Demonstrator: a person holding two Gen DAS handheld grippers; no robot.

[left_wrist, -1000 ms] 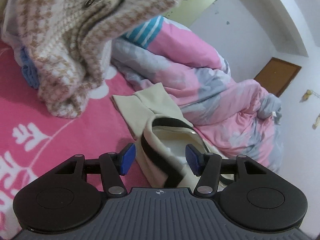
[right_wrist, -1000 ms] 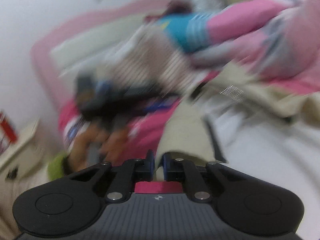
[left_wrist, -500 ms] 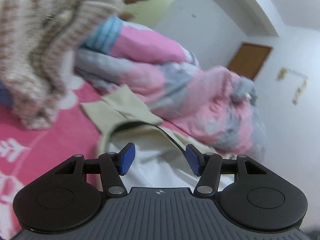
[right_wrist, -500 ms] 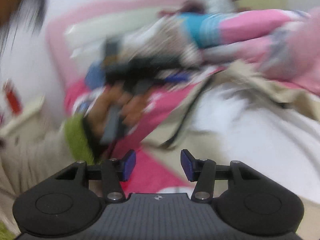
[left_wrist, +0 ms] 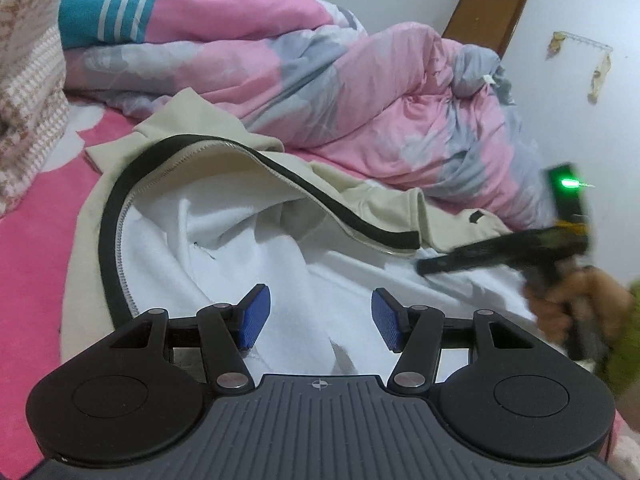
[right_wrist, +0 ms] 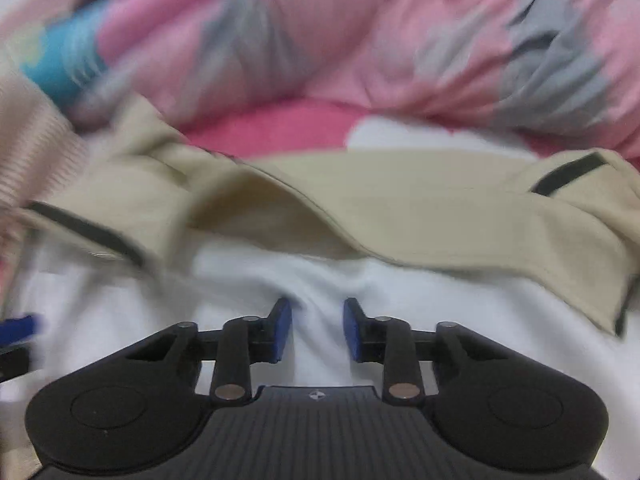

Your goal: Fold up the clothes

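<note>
A beige jacket [left_wrist: 376, 196] with a white fleece lining [left_wrist: 248, 240] and a black zipper band [left_wrist: 120, 184] is spread open on the pink bed sheet [left_wrist: 36, 248], lining upward. In the right wrist view, its beige outer fabric [right_wrist: 420, 204] is seen folded back along the far side of the lining [right_wrist: 460, 300], towards the bedding.

The left tool [left_wrist: 318, 316] is held over the lining with its blue pads [left_wrist: 256, 312] spread apart; nothing is pinched between them. The right tool [right_wrist: 316, 330] is pointed down at the lining, and its jaws are closing. A raised fold of white fleece [right_wrist: 318, 312] is seen between its pads, but whether they press on it cannot be told from the blurred picture. In the left wrist view the right tool [left_wrist: 444, 264] is seen as a dark blur over the right part of the jacket, gripped by a hand [left_wrist: 568, 304] in a green sleeve [left_wrist: 624, 344].

Beyond the jacket, a rumpled pink and grey quilt [left_wrist: 360, 92] is heaped along the far side of the bed. A brown and white knitted garment [left_wrist: 28, 92] lies at the left edge of the bed. A brown door [left_wrist: 484, 20] is set in the white wall behind.
</note>
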